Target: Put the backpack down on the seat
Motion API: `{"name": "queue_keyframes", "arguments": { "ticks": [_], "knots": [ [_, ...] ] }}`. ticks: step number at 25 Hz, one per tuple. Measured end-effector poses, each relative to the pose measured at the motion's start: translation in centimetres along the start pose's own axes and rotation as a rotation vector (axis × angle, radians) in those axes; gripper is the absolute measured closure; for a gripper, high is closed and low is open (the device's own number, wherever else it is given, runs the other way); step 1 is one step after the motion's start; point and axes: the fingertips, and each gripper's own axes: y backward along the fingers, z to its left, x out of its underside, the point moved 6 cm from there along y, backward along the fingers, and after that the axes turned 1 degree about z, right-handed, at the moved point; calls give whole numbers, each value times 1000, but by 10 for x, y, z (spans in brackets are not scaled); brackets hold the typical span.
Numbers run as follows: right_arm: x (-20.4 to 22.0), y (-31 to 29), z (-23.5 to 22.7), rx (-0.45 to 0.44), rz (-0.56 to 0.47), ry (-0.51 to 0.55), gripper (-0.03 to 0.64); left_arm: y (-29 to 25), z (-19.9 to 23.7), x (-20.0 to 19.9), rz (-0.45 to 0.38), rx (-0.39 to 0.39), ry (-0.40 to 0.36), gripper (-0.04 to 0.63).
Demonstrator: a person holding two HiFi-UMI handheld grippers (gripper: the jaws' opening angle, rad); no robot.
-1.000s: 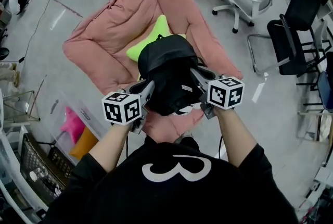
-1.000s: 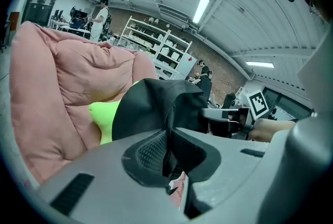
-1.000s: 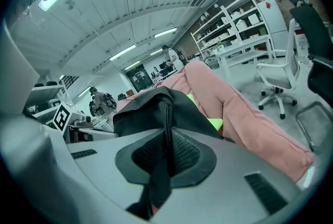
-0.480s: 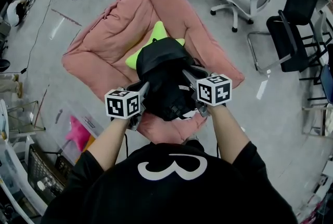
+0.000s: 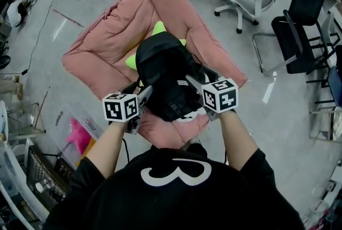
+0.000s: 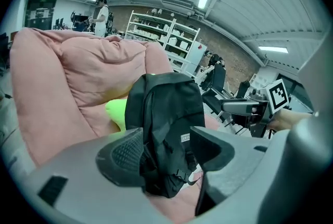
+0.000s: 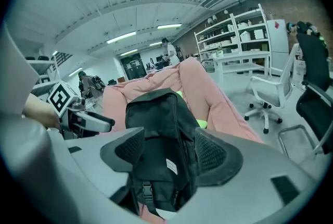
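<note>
The backpack (image 5: 164, 76) lay on the middle of the pink seat (image 5: 104, 41), reaching toward its near edge. It covered more of the green star cushion (image 5: 131, 61) than a second before. The left gripper (image 6: 166, 138) and right gripper (image 7: 170, 140), which had clamped its sides then, were opening. Their jaws now stood wide, with the backpack between them, the pads off the fabric.

Your head view looks steeply down onto the backpack (image 5: 165, 76) and the pink seat (image 5: 101, 41). The left gripper view and right gripper view sit low and close, level with the backpack — all three share both.
</note>
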Motion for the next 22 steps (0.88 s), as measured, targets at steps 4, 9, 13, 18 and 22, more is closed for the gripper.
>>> {"name": "queue_keyframes", "arguments": {
  "ticks": [4, 9, 13, 18, 22],
  "knots": [
    [4, 23, 6, -55, -12, -23, 333, 15, -15, 7, -13, 4, 14, 328],
    [-6, 67, 15, -166, -115, -144, 333, 47, -45, 6, -75, 8, -10, 330],
    [-18, 105, 30, -255, -176, -122, 334, 83, -70, -3, -186, 57, 61, 341],
    [-25, 137, 58, -339, -231, 16, 410, 120, -112, -15, -321, 146, 120, 436],
    [-36, 163, 68, -374, -296, 35, 592, 143, -142, -25, -382, 183, 68, 556]
  ]
}}
